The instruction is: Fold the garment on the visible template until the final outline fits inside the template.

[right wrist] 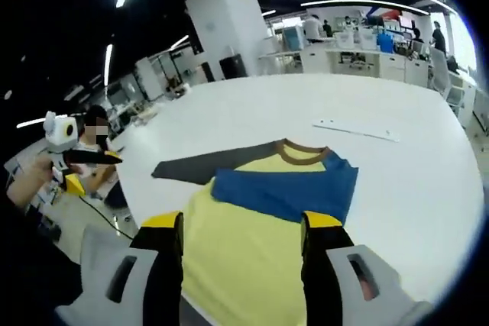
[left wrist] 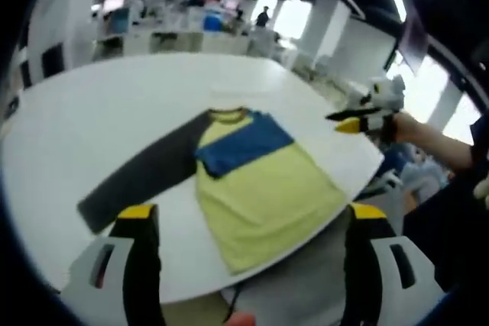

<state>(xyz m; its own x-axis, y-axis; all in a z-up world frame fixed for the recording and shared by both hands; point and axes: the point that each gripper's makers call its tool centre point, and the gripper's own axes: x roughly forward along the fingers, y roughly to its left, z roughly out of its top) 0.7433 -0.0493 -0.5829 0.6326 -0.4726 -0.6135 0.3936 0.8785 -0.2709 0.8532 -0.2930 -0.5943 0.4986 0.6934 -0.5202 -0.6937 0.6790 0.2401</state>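
A yellow long-sleeved shirt (left wrist: 267, 192) (right wrist: 237, 253) lies flat on the white round table (left wrist: 114, 104) (right wrist: 412, 181). Its blue sleeve (left wrist: 246, 145) (right wrist: 294, 188) is folded across the chest. The dark grey sleeve (left wrist: 141, 179) (right wrist: 197, 166) stretches out sideways. The collar (right wrist: 302, 154) is brown. My left gripper (left wrist: 252, 213) is open, held off the table's near edge by the shirt's hem. My right gripper (right wrist: 243, 223) is open above the yellow body, with nothing held. Each one also appears in the other's view, hand-held beside the table: right gripper (left wrist: 342, 121), left gripper (right wrist: 107, 159).
A thin pale strip (right wrist: 356, 130) lies on the table beyond the collar. The shirt's hem reaches the table edge (left wrist: 336, 208). A person's forearm (left wrist: 443, 146) reaches in at the right. Office desks (right wrist: 351, 55) and a white pillar (right wrist: 229, 28) stand far behind.
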